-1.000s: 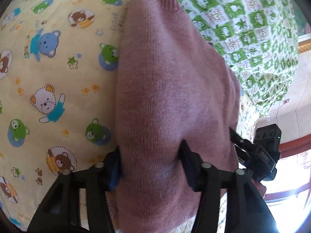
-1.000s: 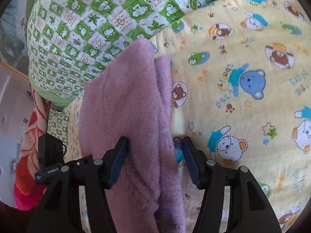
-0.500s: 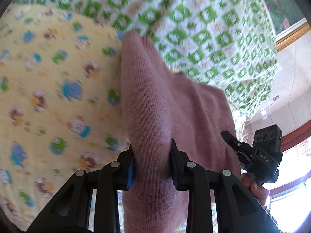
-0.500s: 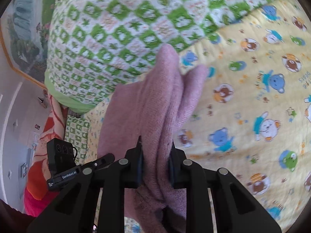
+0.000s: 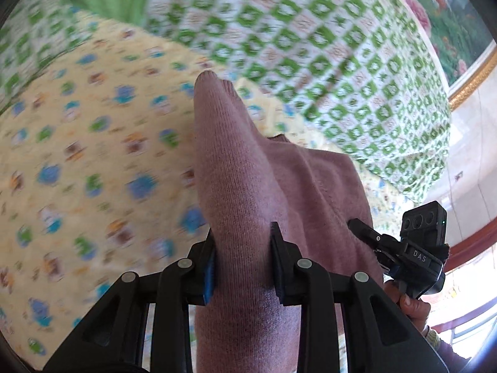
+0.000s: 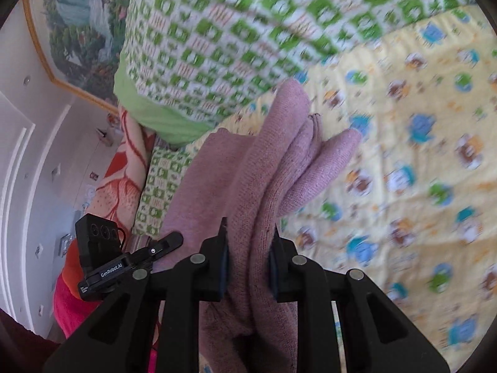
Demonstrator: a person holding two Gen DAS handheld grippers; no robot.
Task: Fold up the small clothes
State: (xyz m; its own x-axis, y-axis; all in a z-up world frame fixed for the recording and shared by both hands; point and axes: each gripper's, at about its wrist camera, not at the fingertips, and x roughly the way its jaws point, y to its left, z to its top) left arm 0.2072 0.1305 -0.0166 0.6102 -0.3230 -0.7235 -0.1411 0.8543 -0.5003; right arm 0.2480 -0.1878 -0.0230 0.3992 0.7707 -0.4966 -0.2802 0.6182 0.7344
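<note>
A small mauve knit sweater point(image 5: 248, 186) hangs lifted above the yellow bear-print bed sheet point(image 5: 93, 161). My left gripper point(image 5: 243, 262) is shut on one bunched edge of it. My right gripper point(image 6: 248, 262) is shut on the other edge of the sweater point(image 6: 264, 180), whose folds and a sleeve trail away over the sheet point(image 6: 403, 171). The right gripper also shows at the right of the left wrist view point(image 5: 360, 228), and the left gripper at the left of the right wrist view point(image 6: 170, 239).
A green and white checked quilt point(image 5: 310, 46) is heaped at the far side of the bed and also shows in the right wrist view point(image 6: 233, 31). A framed picture point(image 6: 77, 31) hangs on the wall. An orange patterned cloth point(image 6: 124, 171) lies by the bed's edge.
Both grippers closed on the sweater and lifted it off the sheet. The sweater's edges have bunched and the bed looks farther away.
</note>
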